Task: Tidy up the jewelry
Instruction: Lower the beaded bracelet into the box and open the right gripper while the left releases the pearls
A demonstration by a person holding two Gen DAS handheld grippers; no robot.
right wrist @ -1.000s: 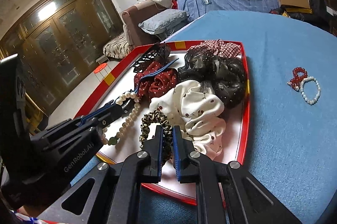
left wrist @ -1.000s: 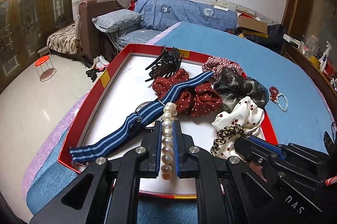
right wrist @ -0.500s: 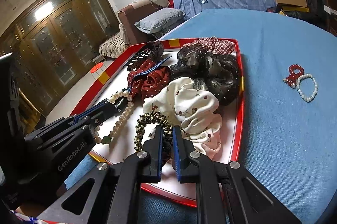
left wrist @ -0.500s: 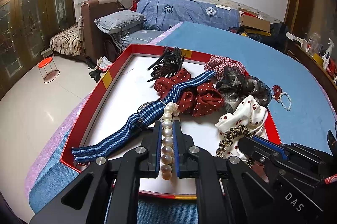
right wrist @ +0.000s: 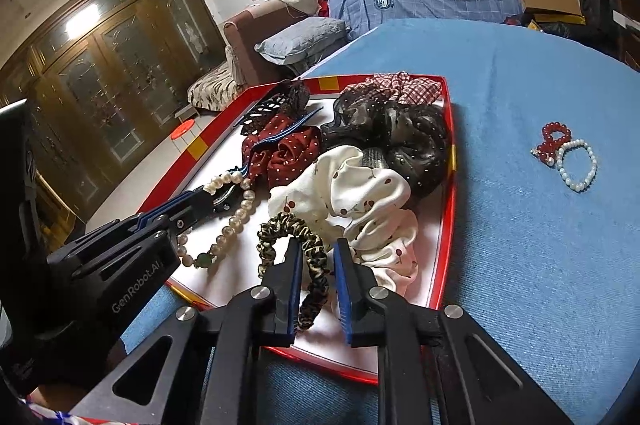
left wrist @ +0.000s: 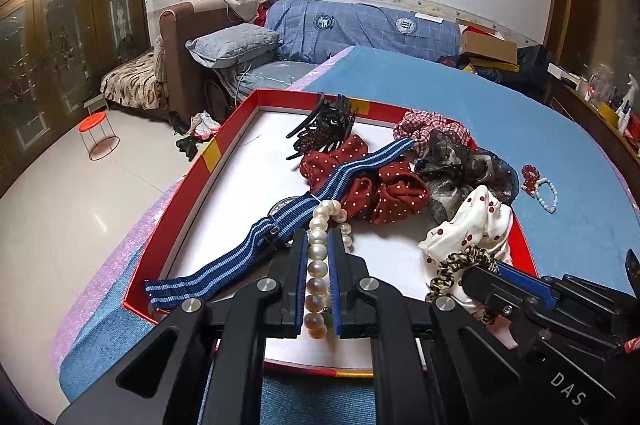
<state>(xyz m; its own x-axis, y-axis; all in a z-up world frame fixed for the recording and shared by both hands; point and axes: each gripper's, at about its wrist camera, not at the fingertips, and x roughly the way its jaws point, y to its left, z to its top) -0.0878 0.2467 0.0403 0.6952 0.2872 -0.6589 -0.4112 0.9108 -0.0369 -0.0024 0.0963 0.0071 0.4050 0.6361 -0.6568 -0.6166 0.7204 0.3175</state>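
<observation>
Two sets of tongs are working over the same red-rimmed tray (right wrist: pixel 447 209). The left gripper (left wrist: pixel 318 245) is clamped on a pearl strand (left wrist: pixel 318 257); the beads run straight down the slot between its fingers, and the rest of the loop, with a green bead, droops onto the white tray floor, so it looks like it's being lifted out. The right gripper (right wrist: pixel 316 257) is parted, its fingers (right wrist: pixel 294 281) straddling a leopard-print hair tie (right wrist: pixel 296 237) without squeezing, so my guess is it's either lining up a grab or has just let go, can't say which. Going outward: a white cherry-print scrunchie (right wrist: pixel 352 193) sits right against the hair tie, then a dark sheer scrunchie (right wrist: pixel 396 137), a red polka-dot one (left wrist: pixel 376 191) and a checked one (left wrist: pixel 424 123) bunched along the right side. A blue striped strap (left wrist: pixel 280 225) lies diagonally across the tray, right beside the pearls, so watch for snagging. A black claw clip (left wrist: pixel 324 133) is at the far end. Out on the blue cloth (right wrist: pixel 520 265), well clear of the tray, a red bead bracelet (right wrist: pixel 554 139) touches a pale bead one (right wrist: pixel 578 165). Seems jewelry gets pulled away from the hair stuff over there, so the pearls probably head that way.
</observation>
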